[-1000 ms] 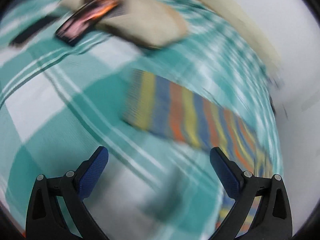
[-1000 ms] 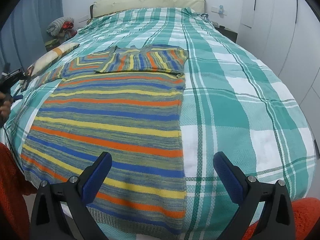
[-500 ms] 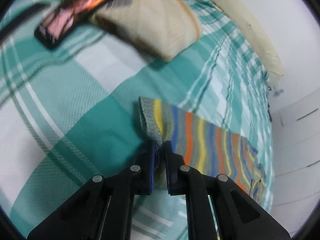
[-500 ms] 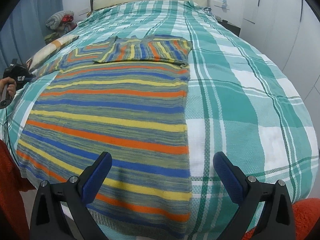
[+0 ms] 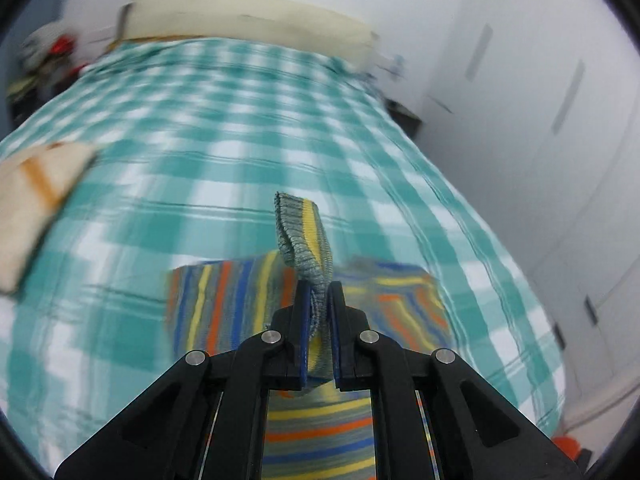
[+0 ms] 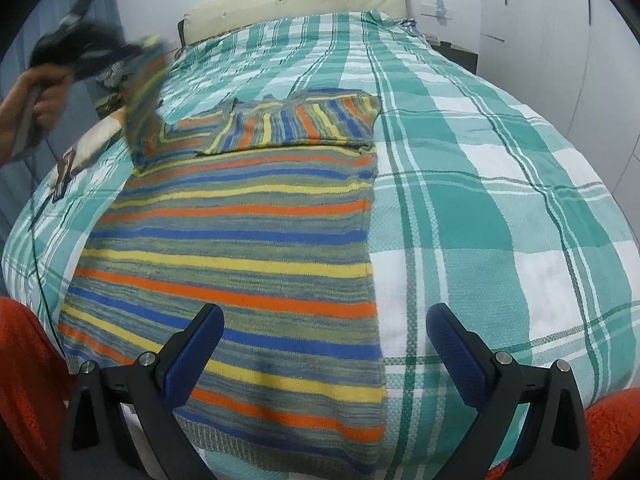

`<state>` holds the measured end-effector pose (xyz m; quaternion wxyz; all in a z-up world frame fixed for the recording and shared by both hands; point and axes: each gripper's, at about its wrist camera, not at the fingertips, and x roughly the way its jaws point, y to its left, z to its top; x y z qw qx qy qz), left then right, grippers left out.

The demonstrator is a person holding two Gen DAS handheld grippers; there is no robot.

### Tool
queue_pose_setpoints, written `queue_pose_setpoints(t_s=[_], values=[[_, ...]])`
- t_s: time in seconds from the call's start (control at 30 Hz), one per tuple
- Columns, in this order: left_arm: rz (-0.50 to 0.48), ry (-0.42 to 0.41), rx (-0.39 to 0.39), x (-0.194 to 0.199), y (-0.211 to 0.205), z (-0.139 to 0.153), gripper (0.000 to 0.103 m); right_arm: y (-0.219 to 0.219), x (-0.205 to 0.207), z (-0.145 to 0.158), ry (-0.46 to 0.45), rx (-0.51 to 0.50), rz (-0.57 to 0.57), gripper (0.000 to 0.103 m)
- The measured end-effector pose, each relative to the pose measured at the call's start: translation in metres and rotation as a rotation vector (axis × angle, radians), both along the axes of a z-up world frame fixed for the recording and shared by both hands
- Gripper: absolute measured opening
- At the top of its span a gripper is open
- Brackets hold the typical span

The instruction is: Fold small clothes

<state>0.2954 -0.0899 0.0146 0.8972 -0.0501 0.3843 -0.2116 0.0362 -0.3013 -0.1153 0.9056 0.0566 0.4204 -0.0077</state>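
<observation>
Left tool [image 5: 319, 300] clenches the striped knit sweater's [image 6: 256, 248] grey ribbed sleeve cuff [image 5: 298, 232], lifted to fold across the body on the green-checked bed [image 6: 500, 168]; right tool [image 6: 324, 344] hovers released.

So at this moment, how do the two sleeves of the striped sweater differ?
The left sleeve is lifted off the bed, its ribbed cuff pinched in the shut left gripper; the right sleeve lies folded flat across the sweater's chest, touched by nothing. The left sleeve hangs up at an angle and is motion-blurred in the right wrist view; the right sleeve is still and sharp. The right gripper is open and empty. Both sleeves share the same blue, yellow, orange and grey stripes.
</observation>
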Motion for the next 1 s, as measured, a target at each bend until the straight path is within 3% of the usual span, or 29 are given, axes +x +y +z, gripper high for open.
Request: queue_pose_setpoints(t_s=[0.07,0.13,0.2,0.27,0.37,0.47,0.53,0.67,0.8,0.87,0.9,0.93,1.0], values=[[-0.041,0.002,0.104,-0.002,-0.047,-0.035,0.018,-0.003,-0.002,0.001,-0.003,0.003,-0.007,0.100],[-0.046,0.054,0.230,-0.008,-0.074,-0.077,0.065,-0.006,-0.002,0.000,-0.008,0.007,-0.018,0.100],[-0.047,0.125,0.282,-0.023,-0.086,-0.117,0.063,-0.008,-0.002,0.001,-0.008,0.008,-0.023,0.100],[-0.075,0.173,0.256,-0.047,-0.075,-0.138,0.062,-0.011,-0.004,0.003,-0.016,0.013,-0.026,0.100],[-0.068,0.168,0.227,-0.073,-0.039,-0.134,0.063,-0.015,-0.006,0.002,-0.017,0.031,-0.029,0.100],[-0.012,0.125,0.227,-0.075,0.008,-0.111,0.073,-0.018,-0.004,-0.001,-0.002,0.059,-0.035,0.100],[0.007,0.086,0.287,-0.068,0.035,-0.103,0.077,-0.019,-0.001,-0.003,0.004,0.075,-0.039,0.100],[-0.057,0.047,0.512,-0.054,0.059,-0.117,0.077,-0.014,0.000,-0.003,0.000,0.059,-0.032,0.100],[-0.104,0.018,0.599,-0.039,0.050,-0.135,0.077,-0.010,0.001,-0.007,0.014,0.042,-0.027,0.100],[-0.064,-0.027,0.639,-0.029,0.041,-0.141,0.073,-0.009,0.002,-0.009,0.022,0.034,-0.027,0.100],[-0.024,-0.029,0.640,-0.024,0.043,-0.144,0.045,-0.008,0.003,-0.009,0.023,0.028,-0.027,0.100],[0.019,-0.014,0.636,-0.019,0.048,-0.147,0.007,-0.008,0.002,-0.008,0.022,0.022,-0.025,0.100],[0.157,0.036,0.528,-0.014,0.075,-0.148,0.006,-0.007,0.001,-0.006,0.013,0.008,-0.025,0.100]])
